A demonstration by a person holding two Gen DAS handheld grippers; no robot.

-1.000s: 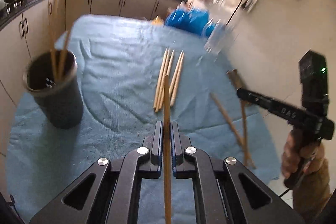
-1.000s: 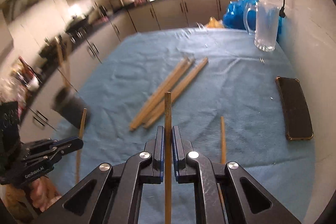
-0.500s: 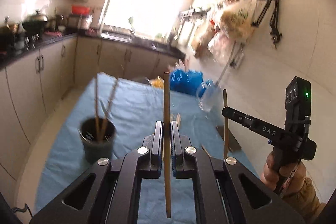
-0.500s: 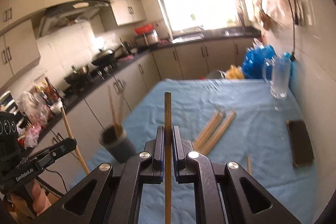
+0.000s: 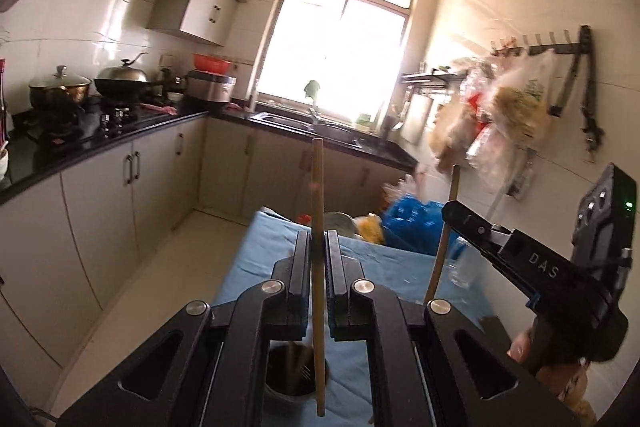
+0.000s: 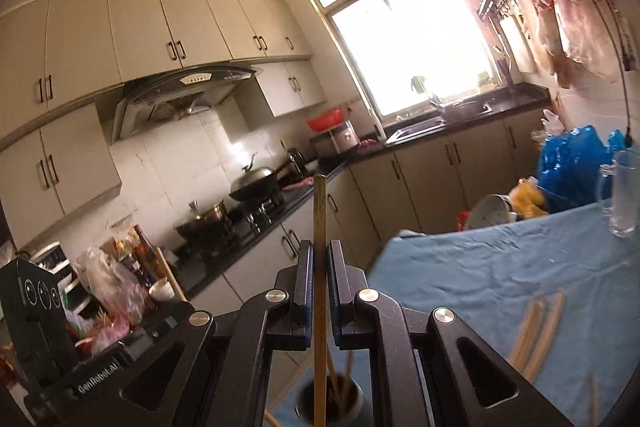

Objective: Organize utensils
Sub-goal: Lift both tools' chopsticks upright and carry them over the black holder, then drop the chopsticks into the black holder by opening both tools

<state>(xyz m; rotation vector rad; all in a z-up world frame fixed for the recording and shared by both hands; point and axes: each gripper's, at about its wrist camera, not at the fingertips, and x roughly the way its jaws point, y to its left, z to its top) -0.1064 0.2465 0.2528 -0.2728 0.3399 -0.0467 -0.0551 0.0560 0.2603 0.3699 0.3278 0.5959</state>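
My left gripper (image 5: 318, 247) is shut on a wooden chopstick (image 5: 317, 195) held upright, its lower end over the dark holder cup (image 5: 296, 379) below. My right gripper (image 6: 319, 259) is shut on another wooden chopstick (image 6: 320, 211), also upright, above the same cup (image 6: 332, 403), which holds several chopsticks. The right gripper shows in the left wrist view (image 5: 460, 215) with its chopstick (image 5: 444, 239). The left gripper body shows at the lower left of the right wrist view (image 6: 96, 383). Several loose chopsticks (image 6: 536, 331) lie on the blue cloth (image 6: 500, 275).
A glass mug (image 6: 622, 195) and blue bags (image 6: 572, 159) stand at the table's far right. A counter with pots (image 5: 80, 91) runs along the left. Bags hang on the right wall (image 5: 500, 107).
Both grippers have tilted up and risen with their chopsticks, so the views swung from the table to the kitchen. The cup now sits right below both grippers.
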